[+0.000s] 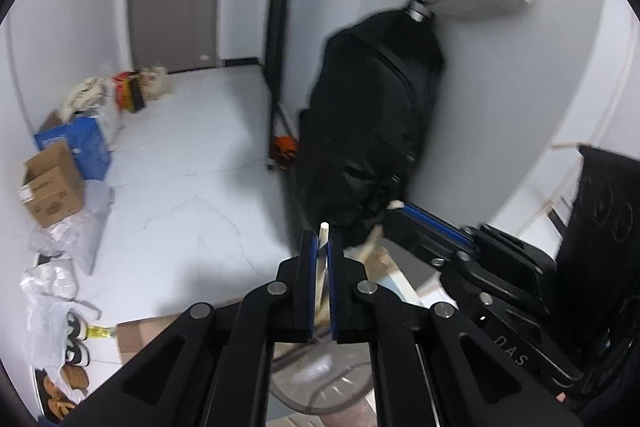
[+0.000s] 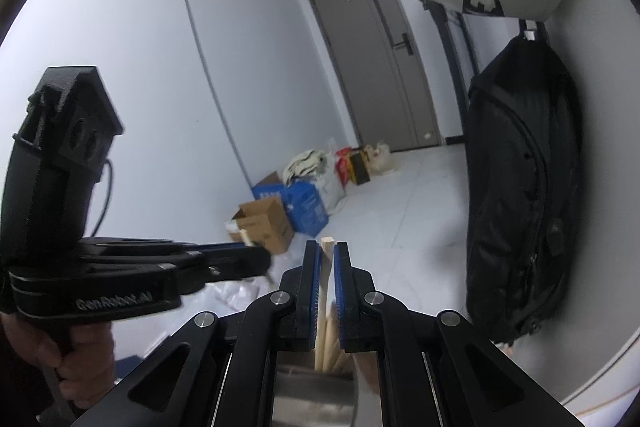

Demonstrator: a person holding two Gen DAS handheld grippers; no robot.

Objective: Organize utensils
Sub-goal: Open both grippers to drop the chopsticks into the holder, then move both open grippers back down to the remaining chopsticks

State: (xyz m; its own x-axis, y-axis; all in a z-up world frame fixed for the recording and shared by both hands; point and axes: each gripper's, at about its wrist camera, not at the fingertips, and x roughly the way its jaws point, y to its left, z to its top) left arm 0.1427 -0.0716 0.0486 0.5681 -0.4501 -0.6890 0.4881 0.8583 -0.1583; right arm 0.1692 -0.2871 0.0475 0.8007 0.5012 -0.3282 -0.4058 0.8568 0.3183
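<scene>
In the left wrist view my left gripper [image 1: 322, 247] is shut on a thin wooden chopstick [image 1: 323, 229] whose tip pokes up past the blue pads. To its right, my right gripper [image 1: 394, 209] points left with a pale wooden tip in its jaws. In the right wrist view my right gripper [image 2: 327, 251] is shut on a wooden chopstick [image 2: 327, 243]. Several more wooden sticks [image 2: 326, 347] stand below it in a shiny metal holder [image 2: 312, 401]. The left gripper [image 2: 260, 253] reaches in from the left, carried by a hand [image 2: 80, 359].
A black backpack [image 2: 520, 187] hangs on the white wall at the right. Cardboard boxes [image 2: 266, 225], a blue box [image 2: 306, 205] and bags lie on the pale floor along the far wall. A grey door [image 2: 376, 75] stands behind. A black pole [image 1: 280, 27] rises beside the backpack.
</scene>
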